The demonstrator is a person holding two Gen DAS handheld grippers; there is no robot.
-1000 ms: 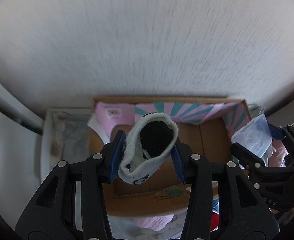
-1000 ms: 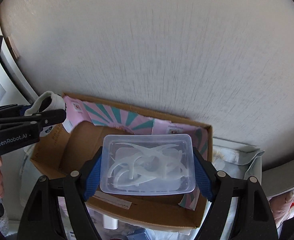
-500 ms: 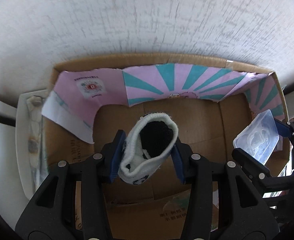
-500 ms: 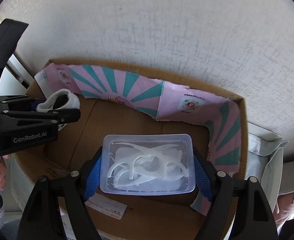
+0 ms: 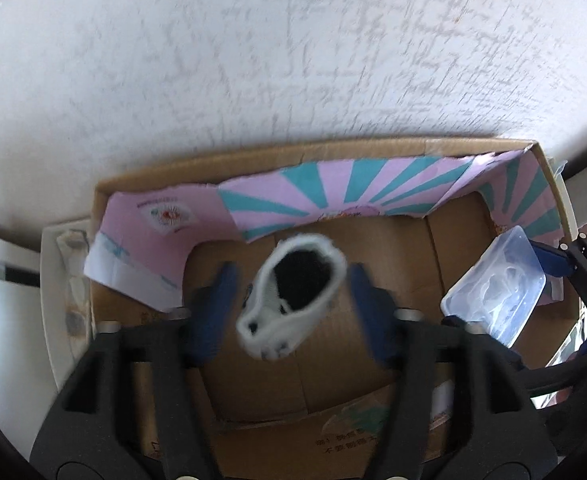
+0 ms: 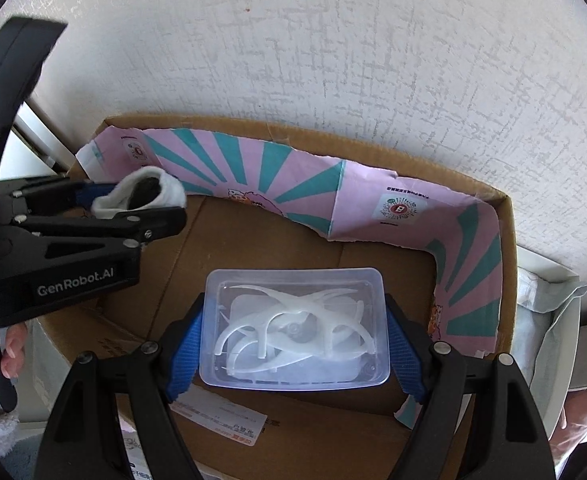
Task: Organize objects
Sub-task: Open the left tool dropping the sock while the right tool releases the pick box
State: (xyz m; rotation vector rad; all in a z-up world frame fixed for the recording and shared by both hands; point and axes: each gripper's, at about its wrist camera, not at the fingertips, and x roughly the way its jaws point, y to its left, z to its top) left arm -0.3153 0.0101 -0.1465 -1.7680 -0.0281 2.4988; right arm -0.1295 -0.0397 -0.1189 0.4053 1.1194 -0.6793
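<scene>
A white sock with a black inside (image 5: 293, 292) hangs free between the fingers of my left gripper (image 5: 291, 312), whose jaws stand apart from it over the left half of a cardboard box (image 5: 333, 364). The sock also shows in the right wrist view (image 6: 141, 196). My right gripper (image 6: 293, 344) is shut on a clear plastic container (image 6: 293, 328) with white curved plastic parts inside, low over the box floor (image 6: 253, 240). The container shows at the right in the left wrist view (image 5: 497, 292).
The box has pink and teal striped paper (image 6: 469, 264) along its back and right walls and stands against a white textured wall (image 6: 333, 60). A white ledge (image 5: 53, 280) lies left of the box, a white label (image 6: 221, 416) on its front flap.
Both grippers have come down and forward into the box. My left gripper's fingers have spread apart and the sock has come loose between them. The right gripper still holds the container.
</scene>
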